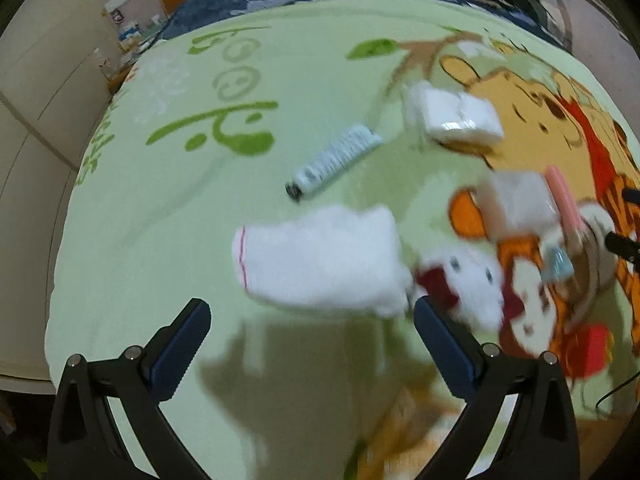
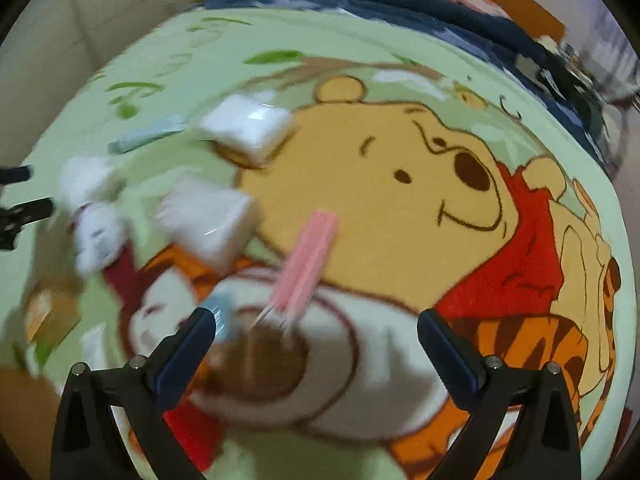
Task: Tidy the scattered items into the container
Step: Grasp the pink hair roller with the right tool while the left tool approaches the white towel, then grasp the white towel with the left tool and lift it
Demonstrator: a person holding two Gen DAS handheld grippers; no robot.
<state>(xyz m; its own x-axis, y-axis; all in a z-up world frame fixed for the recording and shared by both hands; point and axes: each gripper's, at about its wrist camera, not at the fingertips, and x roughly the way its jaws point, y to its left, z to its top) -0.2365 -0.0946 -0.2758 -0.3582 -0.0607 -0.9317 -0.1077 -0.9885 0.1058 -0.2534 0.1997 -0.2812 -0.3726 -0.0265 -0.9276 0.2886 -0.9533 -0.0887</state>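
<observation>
In the left wrist view, the left gripper (image 1: 312, 344) is seen with its jaws spread wide and nothing held between them. A white sock (image 1: 320, 258) lies on the cartoon blanket (image 1: 160, 240) just beyond the fingertips and is taken as the landmark. Beyond the sock a small tube (image 1: 334, 162) lies flat; farther beyond and to its right rests 1 tissue pack (image 1: 456, 118). A white plush toy (image 1: 464, 280) lies just right of the sock, touching or nearly so. Well right of the sock a round container (image 1: 596, 256) is partly visible, with a pink comb (image 1: 564, 200) sticking up from it.

In the right wrist view, the right gripper (image 2: 316, 350) is likewise wide open and empty, held over the container (image 2: 348, 344), whose rim is blurred. The pink comb (image 2: 306, 264) leans out of it. The sock cannot be made out with certainty here.

The step in hand is judged to be an approach to the sock. Next, the left jaws would need lowering around it and closing before it is carried right to the container.
</observation>
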